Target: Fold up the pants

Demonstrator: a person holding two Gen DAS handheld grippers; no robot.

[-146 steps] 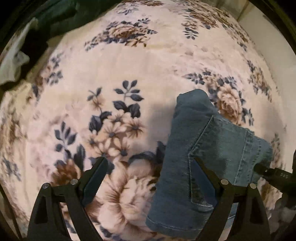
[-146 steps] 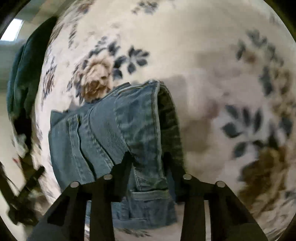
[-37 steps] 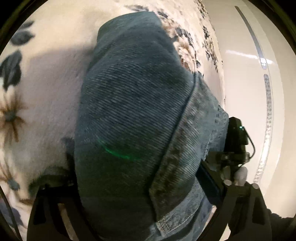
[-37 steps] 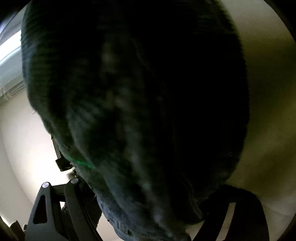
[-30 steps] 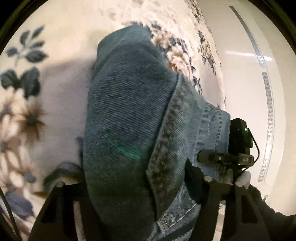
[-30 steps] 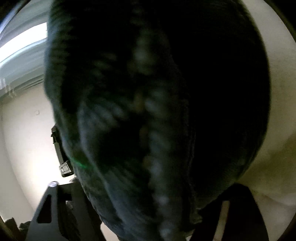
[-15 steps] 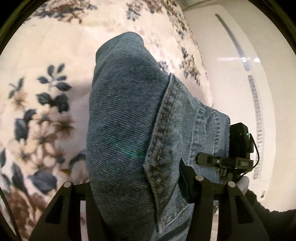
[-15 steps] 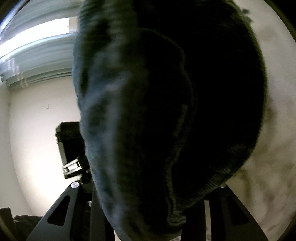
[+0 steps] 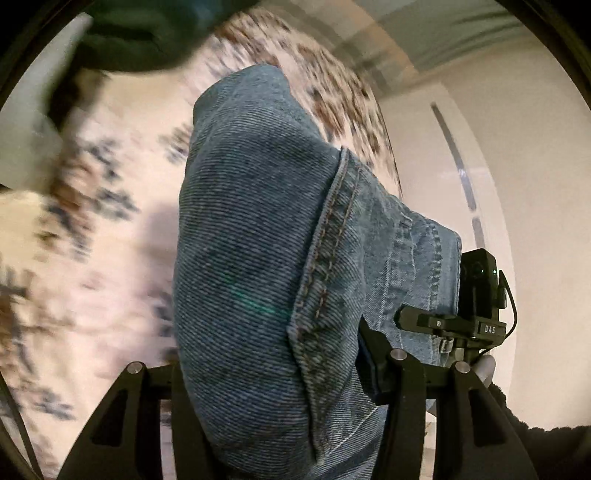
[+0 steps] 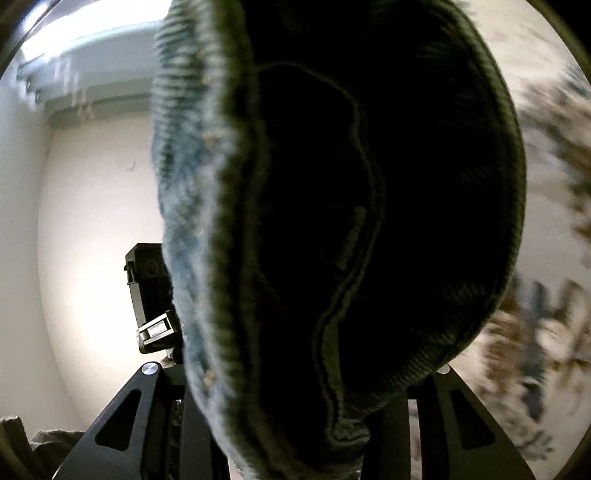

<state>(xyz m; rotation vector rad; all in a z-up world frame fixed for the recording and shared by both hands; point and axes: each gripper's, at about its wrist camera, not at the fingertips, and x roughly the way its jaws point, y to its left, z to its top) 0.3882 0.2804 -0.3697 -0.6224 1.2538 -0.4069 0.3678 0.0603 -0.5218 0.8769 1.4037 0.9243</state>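
The folded blue jeans (image 9: 266,258) are lifted off the floral blanket (image 9: 110,221) and fill the middle of the left wrist view. My left gripper (image 9: 273,373) is shut on one end of the bundle. In the right wrist view the jeans (image 10: 332,221) hang dark and close against the lens. My right gripper (image 10: 295,387) is shut on the other end. The right gripper's body shows in the left wrist view (image 9: 476,295), and the left gripper's body shows in the right wrist view (image 10: 147,288).
A dark green garment (image 9: 140,33) and a pale cloth (image 9: 29,140) lie at the blanket's far left. A white wall (image 9: 535,184) stands beyond the blanket's right edge. The floral blanket shows blurred in the right wrist view (image 10: 546,295).
Both grippers, first loosely around the jeans lying on the blanket, have closed on them and lifted them. In the last second the bundle has swung, bringing more blanket and the far garments into view.
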